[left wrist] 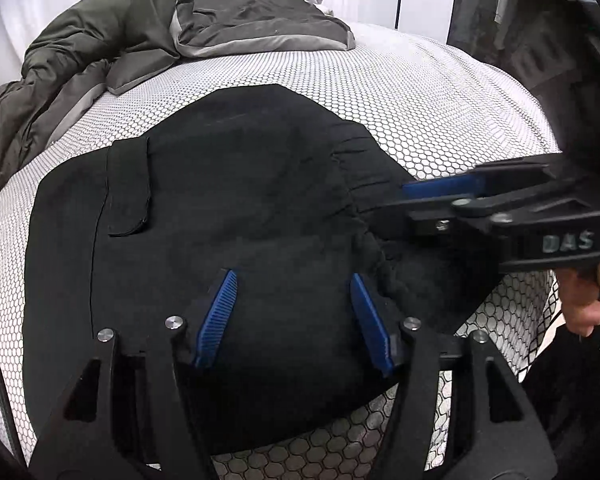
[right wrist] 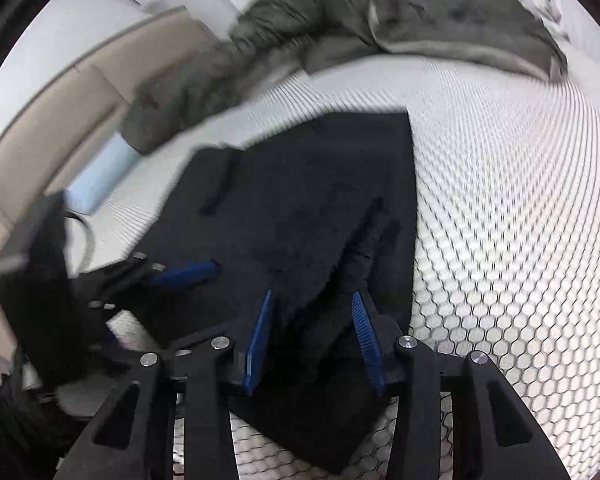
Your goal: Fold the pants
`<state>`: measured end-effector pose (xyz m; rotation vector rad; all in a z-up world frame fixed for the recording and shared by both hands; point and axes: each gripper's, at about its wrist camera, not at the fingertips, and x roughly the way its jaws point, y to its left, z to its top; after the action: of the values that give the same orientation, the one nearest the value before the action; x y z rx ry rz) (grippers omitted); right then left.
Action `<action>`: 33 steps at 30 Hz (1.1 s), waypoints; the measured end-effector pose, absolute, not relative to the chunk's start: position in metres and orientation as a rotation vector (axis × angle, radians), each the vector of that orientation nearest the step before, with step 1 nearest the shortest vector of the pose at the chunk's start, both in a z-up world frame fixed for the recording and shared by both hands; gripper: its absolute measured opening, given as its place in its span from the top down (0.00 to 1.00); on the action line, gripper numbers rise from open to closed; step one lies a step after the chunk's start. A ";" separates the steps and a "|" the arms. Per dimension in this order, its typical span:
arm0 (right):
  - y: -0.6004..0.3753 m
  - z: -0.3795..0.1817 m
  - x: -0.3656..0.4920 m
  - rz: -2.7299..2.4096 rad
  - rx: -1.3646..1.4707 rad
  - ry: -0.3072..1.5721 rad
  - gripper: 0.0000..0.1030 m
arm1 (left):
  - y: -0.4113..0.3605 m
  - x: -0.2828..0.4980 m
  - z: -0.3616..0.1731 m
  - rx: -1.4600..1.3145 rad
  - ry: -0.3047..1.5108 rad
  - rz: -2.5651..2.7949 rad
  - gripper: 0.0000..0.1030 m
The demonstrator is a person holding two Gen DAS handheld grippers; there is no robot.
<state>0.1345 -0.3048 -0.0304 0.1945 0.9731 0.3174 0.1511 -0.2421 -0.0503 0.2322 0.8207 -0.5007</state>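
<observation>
Plainly, the pants (left wrist: 228, 216) lay partly folded on the bed (left wrist: 440, 92), black on the honeycomb cover, waistband toward the right. The left gripper (left wrist: 296, 320) hung over the near edge with jaws spread and no cloth pinched; if it closed there it might catch only the top layer and drag the fold askew. The right gripper (right wrist: 312, 340) straddled a raised ridge of fabric, jaws apart and not visibly pressing; I judged a shallow bite there could slip off the gathered waistband and let the stack spring open. Black on black hid the layers and edges. The right view was motion-blurred, so contact was hard to read. The legs' far ends were not distinguishable.
</observation>
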 end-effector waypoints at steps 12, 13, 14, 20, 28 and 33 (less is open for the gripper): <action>-0.299 -0.009 0.133 0.323 0.236 0.874 0.95 | -0.240 0.148 -0.051 0.241 0.815 -0.508 0.45; -0.301 -0.016 0.134 0.284 0.224 0.898 0.95 | -0.241 0.148 -0.051 0.243 0.817 -0.508 0.45; -0.304 -0.025 0.137 0.260 0.224 0.936 0.95 | -0.241 0.149 -0.051 0.244 0.821 -0.508 0.45; -0.322 -0.020 0.132 0.304 0.361 0.913 0.81 | -0.229 0.147 -0.037 0.100 0.828 -0.564 0.45; -0.321 -0.024 0.147 0.317 0.392 0.883 0.80 | -0.239 0.143 -0.048 0.170 0.810 -0.561 0.44; -0.301 -0.008 0.152 0.279 0.285 0.790 0.91 | -0.241 0.142 -0.050 0.190 0.805 -0.560 0.44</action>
<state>0.1523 -0.3011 -0.0083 0.2853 0.7902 0.2795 0.1416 -0.2409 -0.0501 0.1904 0.8054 -0.5598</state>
